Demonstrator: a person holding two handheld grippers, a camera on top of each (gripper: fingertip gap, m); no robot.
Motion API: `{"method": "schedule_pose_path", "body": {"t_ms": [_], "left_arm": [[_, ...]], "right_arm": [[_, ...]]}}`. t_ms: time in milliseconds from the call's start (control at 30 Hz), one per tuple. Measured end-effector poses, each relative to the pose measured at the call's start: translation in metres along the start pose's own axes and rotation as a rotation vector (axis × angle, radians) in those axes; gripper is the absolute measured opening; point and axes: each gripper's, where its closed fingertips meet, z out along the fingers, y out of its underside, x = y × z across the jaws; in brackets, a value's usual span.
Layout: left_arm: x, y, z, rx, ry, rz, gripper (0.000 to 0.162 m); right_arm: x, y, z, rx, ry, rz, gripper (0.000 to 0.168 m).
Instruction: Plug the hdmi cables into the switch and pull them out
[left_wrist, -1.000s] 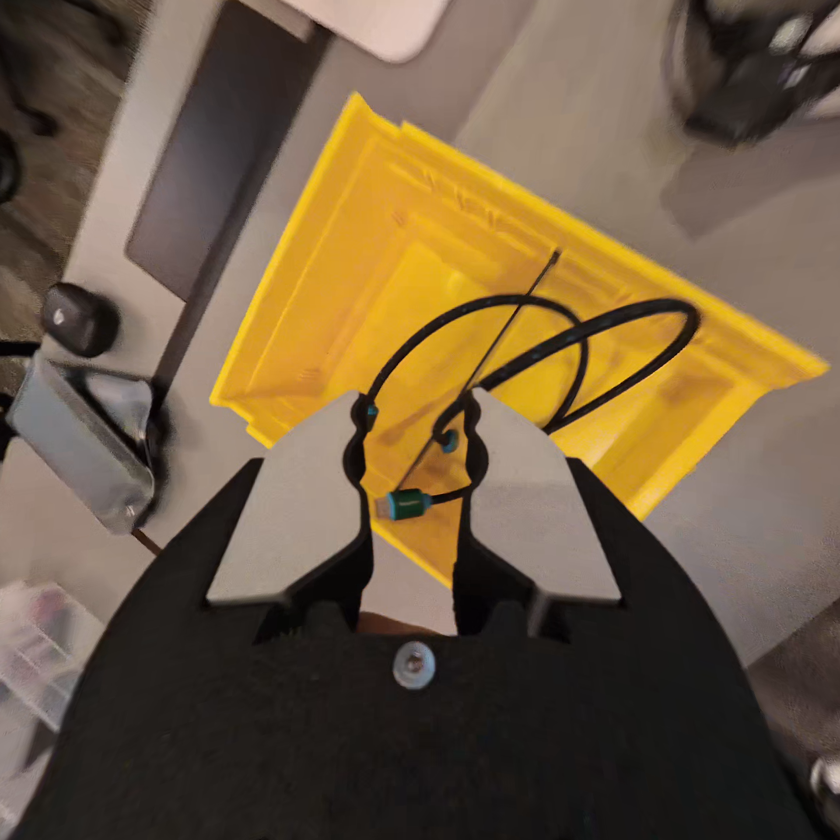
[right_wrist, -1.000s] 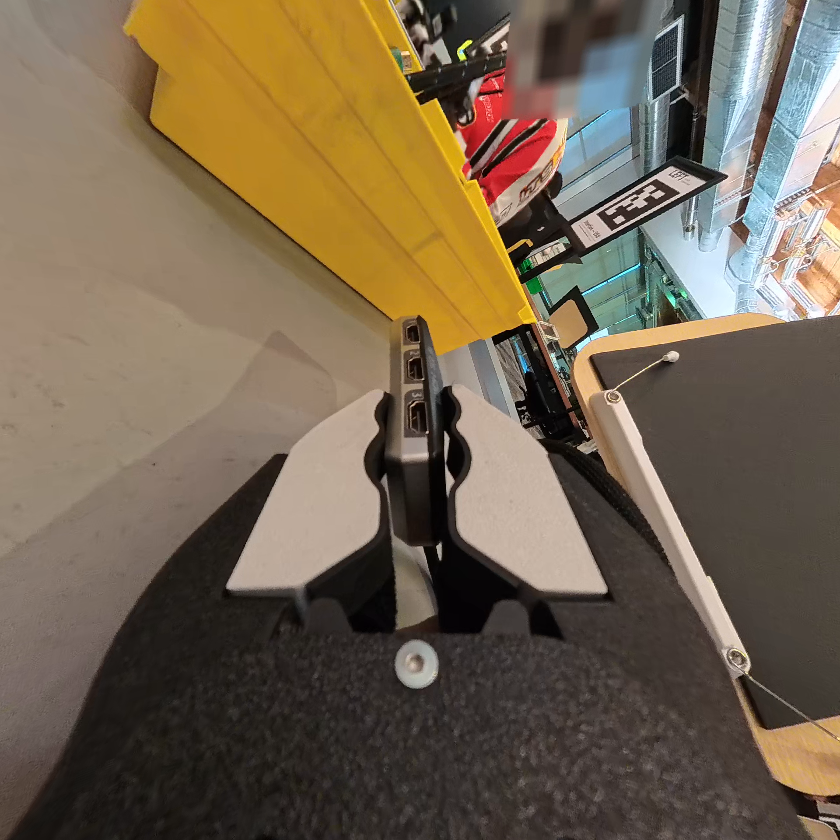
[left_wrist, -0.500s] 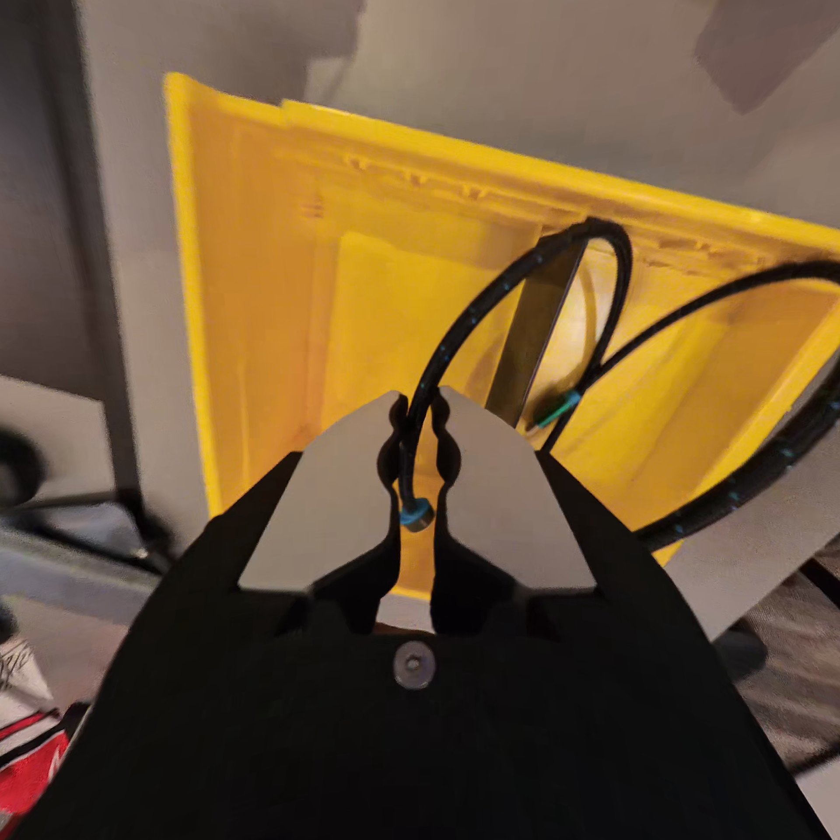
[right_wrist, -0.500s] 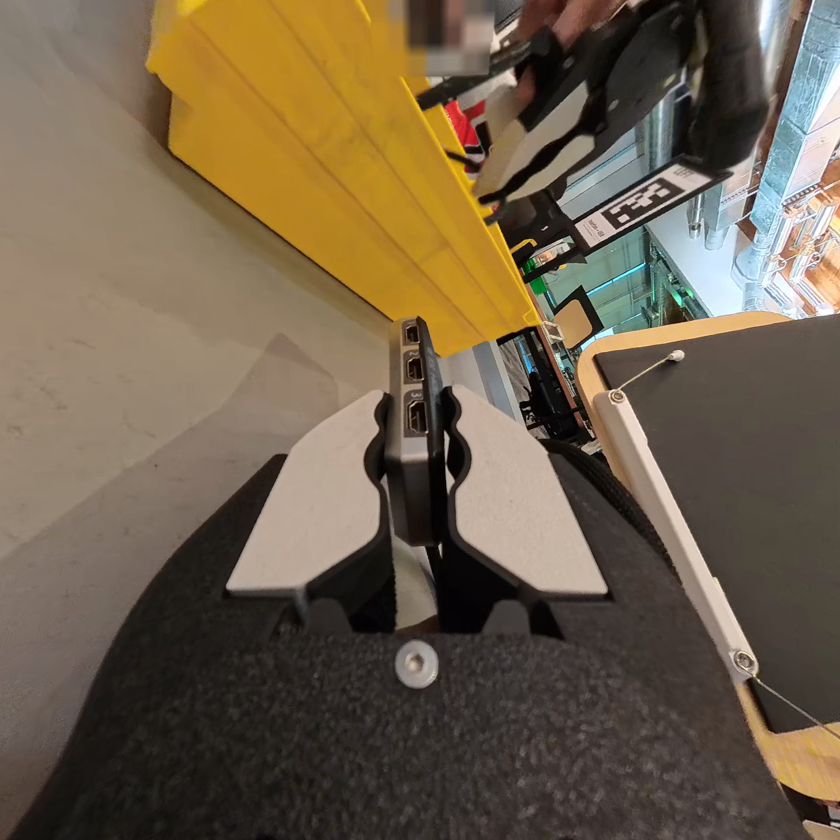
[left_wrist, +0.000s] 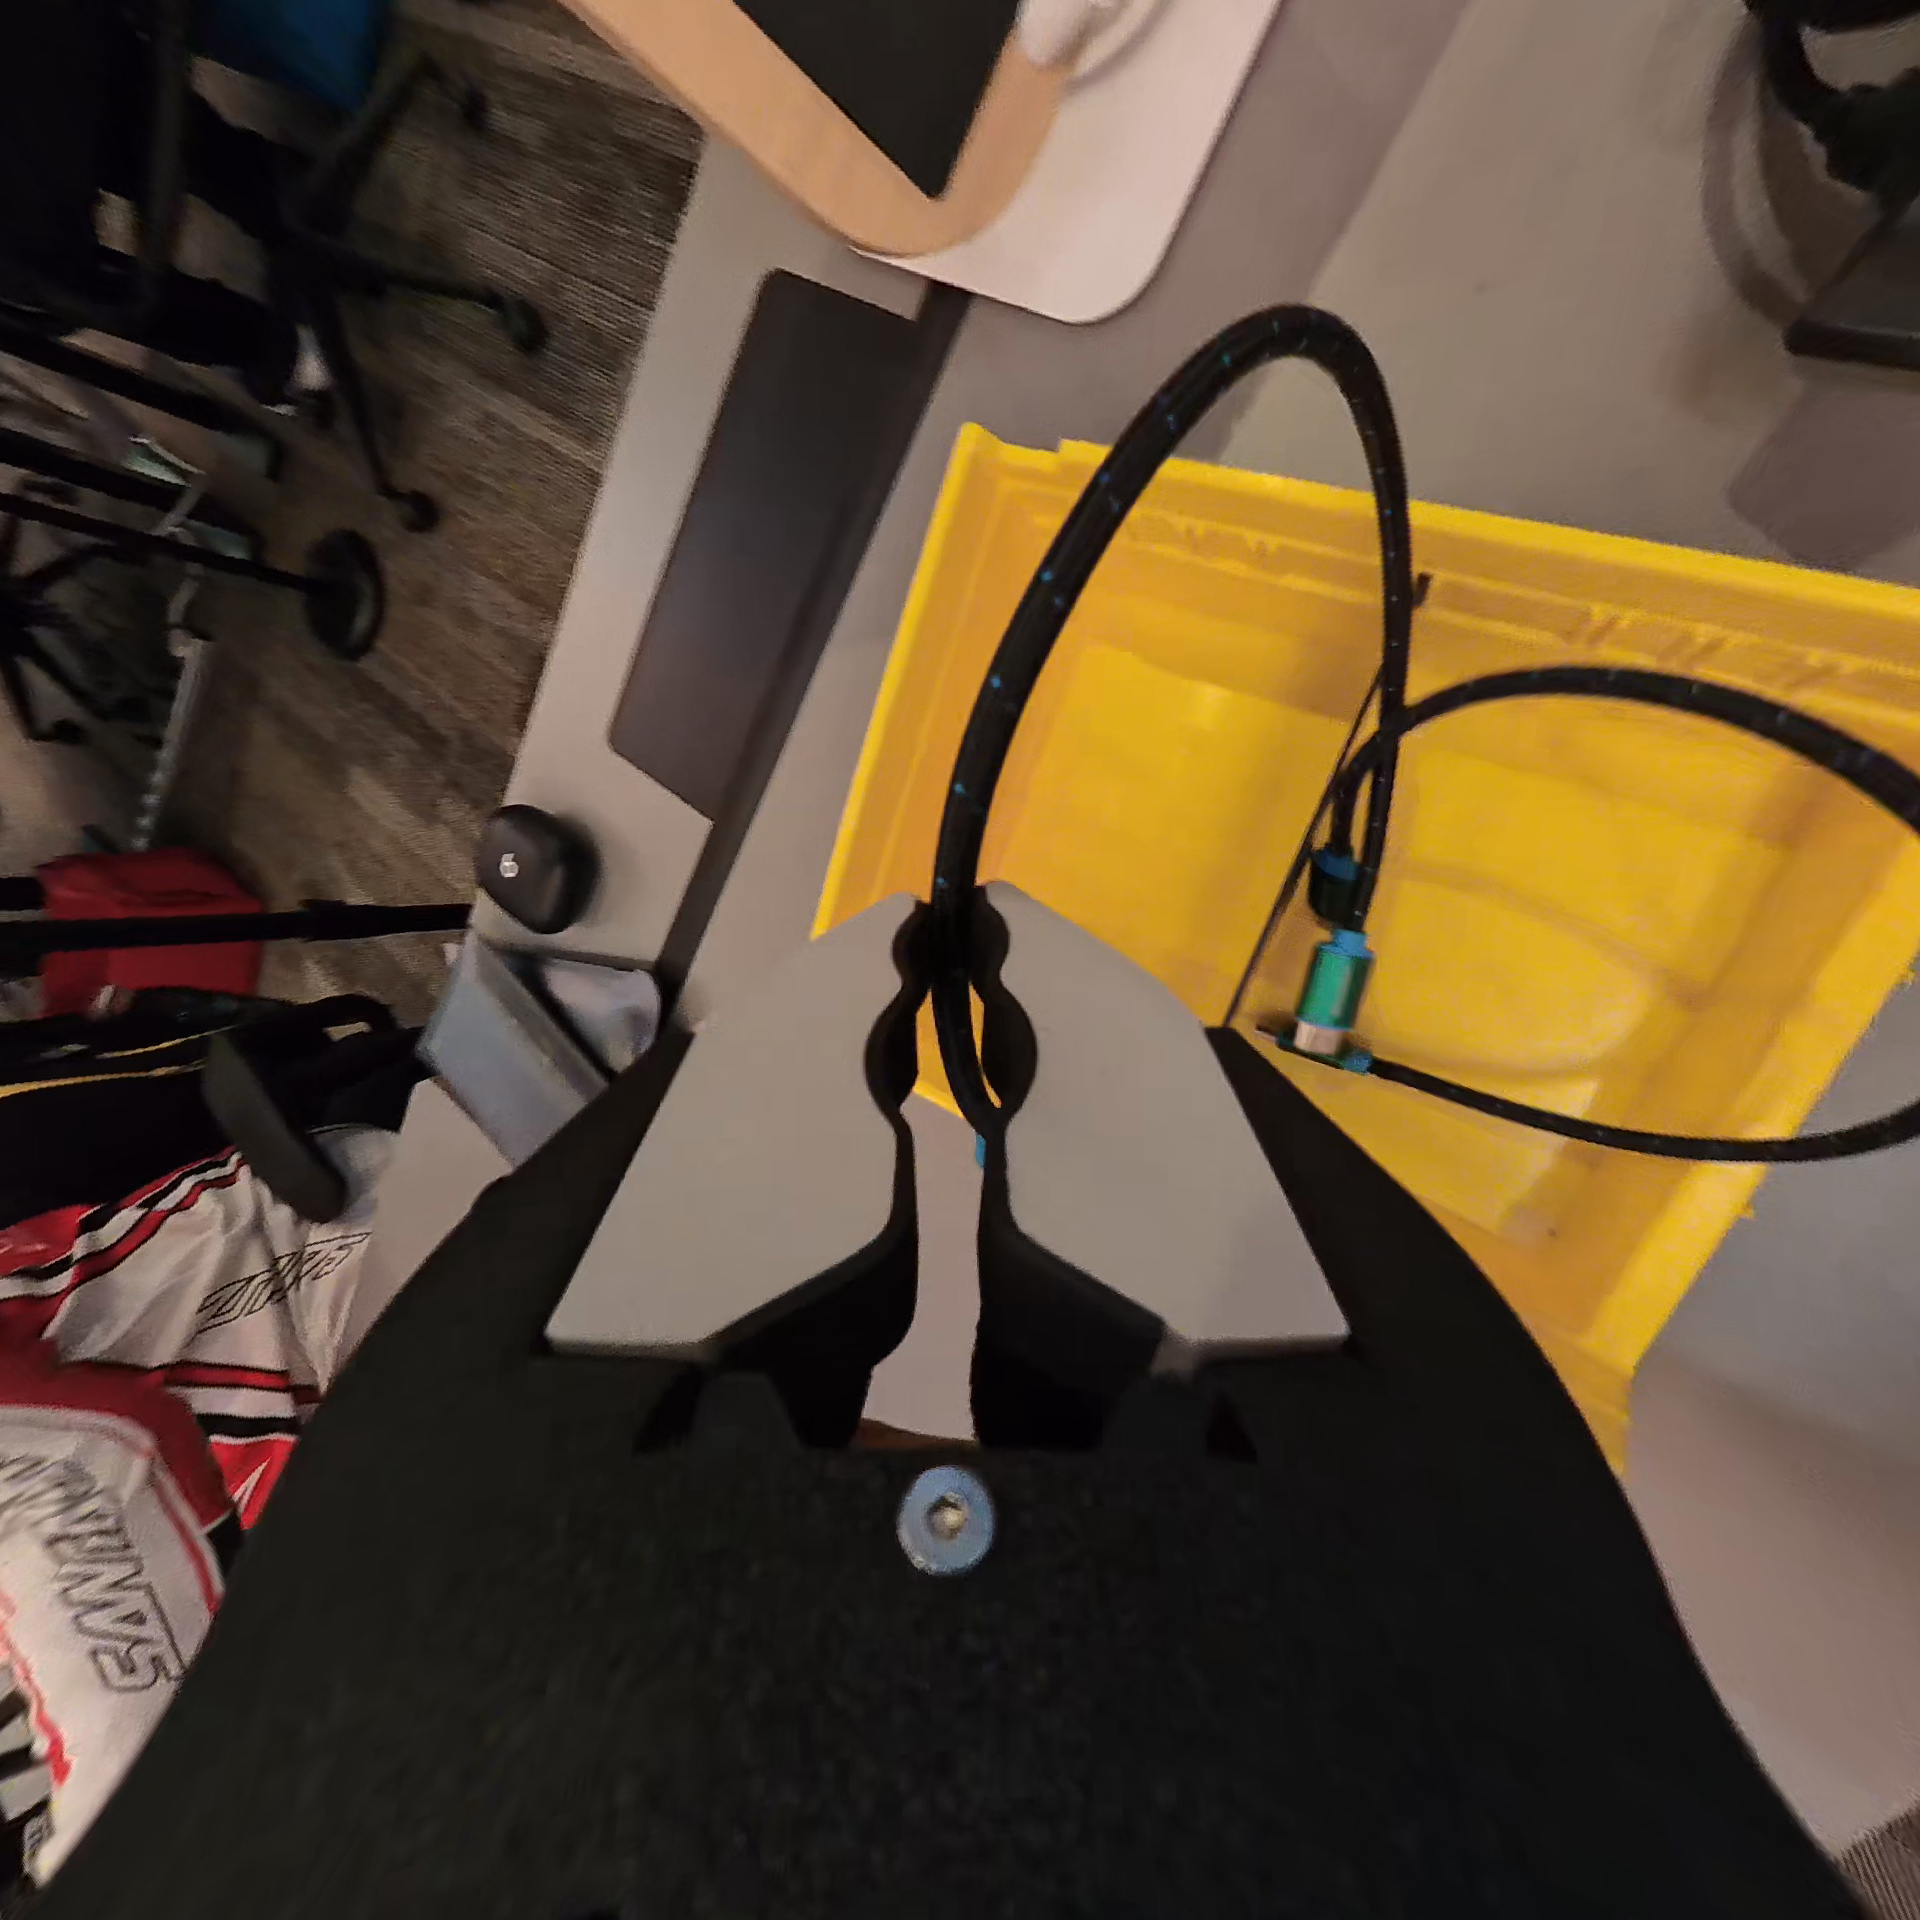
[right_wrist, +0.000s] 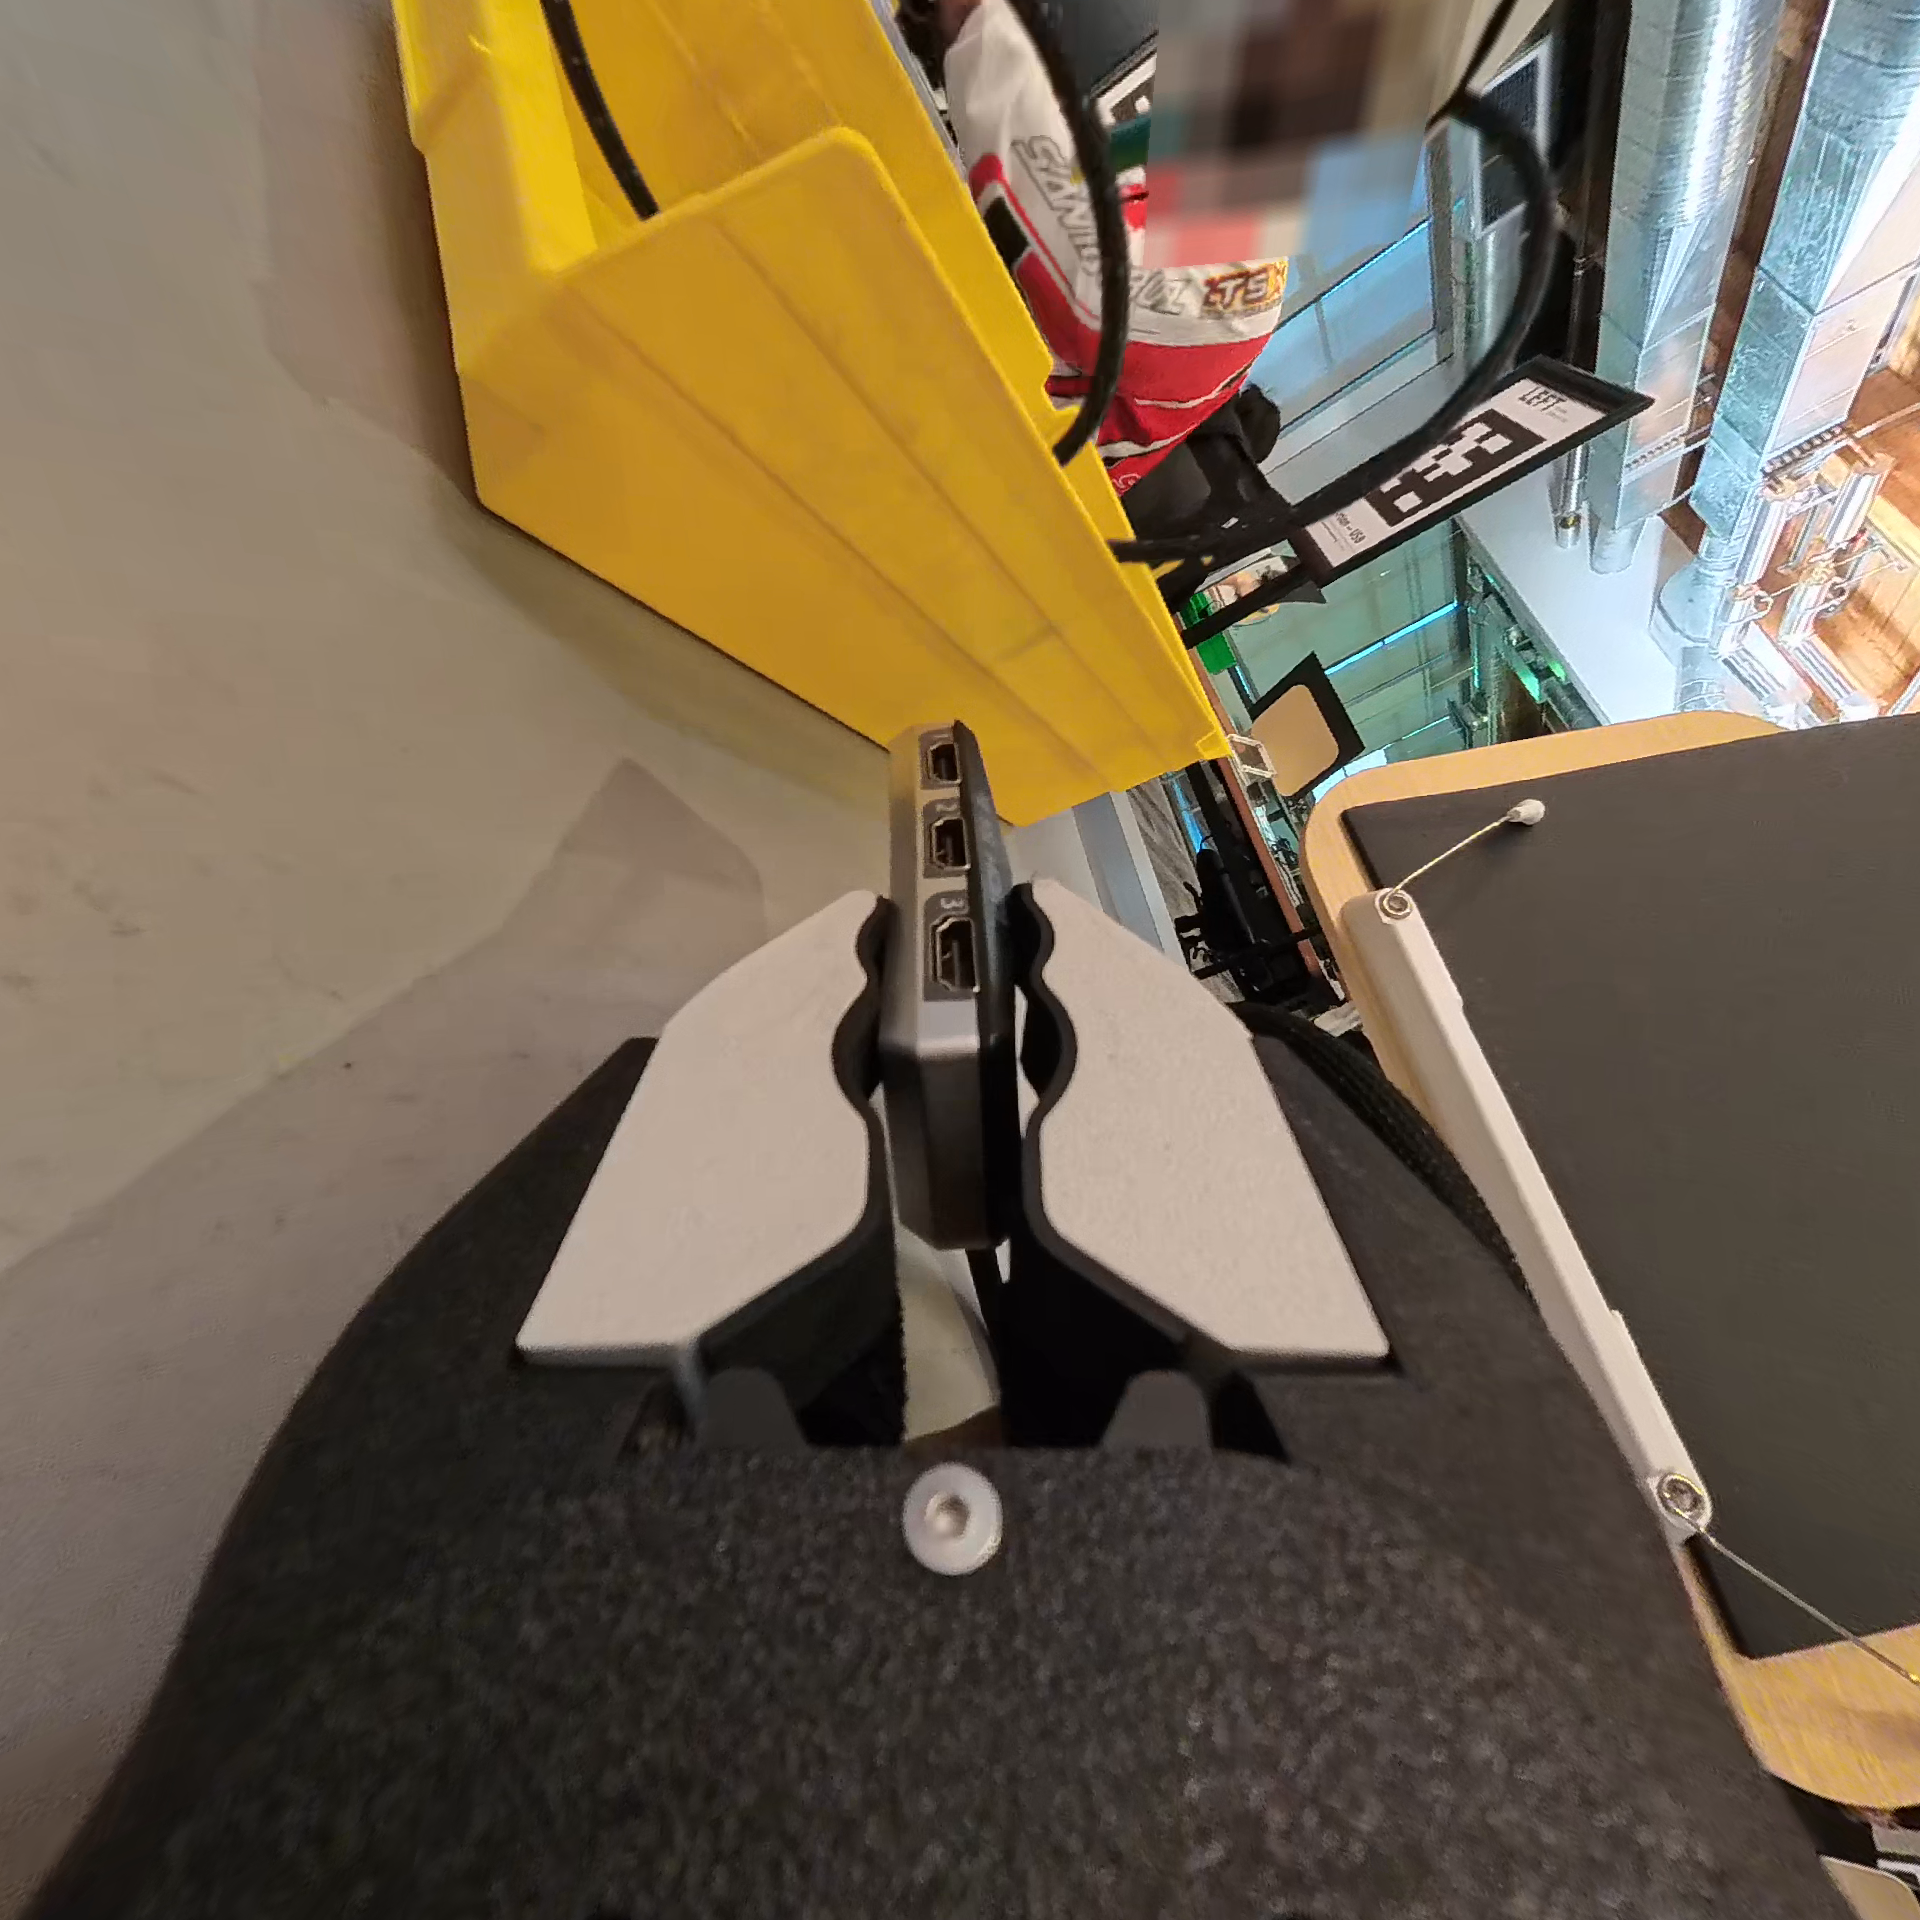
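My left gripper (left_wrist: 956, 914) is shut on a black braided HDMI cable (left_wrist: 1039, 623) near its end, held over the near rim of a yellow bin (left_wrist: 1558, 644). The cable arcs up and back down into the bin. A green-shelled plug (left_wrist: 1332, 987) of a second cable lies inside the bin. My right gripper (right_wrist: 948, 904) is shut on the dark grey HDMI switch (right_wrist: 940, 1091), held on edge with its three open ports (right_wrist: 948, 852) facing the camera. It is beside the yellow bin's outer wall (right_wrist: 779, 436). Black cables (right_wrist: 1112, 260) hang above the bin there.
A black earbud case (left_wrist: 535, 868) and a dark mat (left_wrist: 769, 540) lie on the grey table left of the bin. A wood-edged black board (right_wrist: 1662, 1091) lies right of the switch. A red and white garment (left_wrist: 135, 1299) is at the left. One gripper's finger ends stand about 30 cm off the other's.
My left gripper's jaws closed on the black cable in the bin and lifted it up and toward me. My right gripper kept its hold on the switch and shifted only slightly.
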Motion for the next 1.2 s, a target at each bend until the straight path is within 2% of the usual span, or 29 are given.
{"method": "schedule_pose_path", "body": {"t_ms": [167,500,600,700,833,933,1033,1200], "left_arm": [[-0.019,-0.014,-0.038,0.122,-0.138,-0.111,0.007],[-0.014,-0.060,-0.158,0.478,-0.465,-0.331,0.006],[-0.011,-0.051,-0.154,0.357,-0.546,-0.269,0.006],[-0.002,-0.043,-0.130,0.250,-0.497,-0.120,0.006],[-0.009,-0.003,-0.108,0.004,-0.559,0.034,0.006],[-0.007,0.023,-0.094,-0.074,-0.518,0.038,0.006],[-0.014,0.043,-0.097,-0.129,-0.558,0.058,0.006],[0.015,0.029,-0.099,-0.158,-0.545,0.356,0.006]], "right_arm": [[0.003,0.000,-0.001,0.005,0.015,0.004,0.021],[0.010,-0.001,-0.003,0.021,0.039,0.040,0.021],[0.010,-0.001,-0.003,0.020,0.039,0.037,0.021],[0.009,-0.001,-0.003,0.019,0.038,0.031,0.021],[0.009,-0.001,-0.003,0.017,0.037,0.028,0.021],[0.008,0.000,-0.003,0.016,0.035,0.024,0.021],[0.007,0.000,-0.003,0.015,0.033,0.021,0.021],[0.006,0.000,-0.003,0.012,0.028,0.015,0.021]]}}
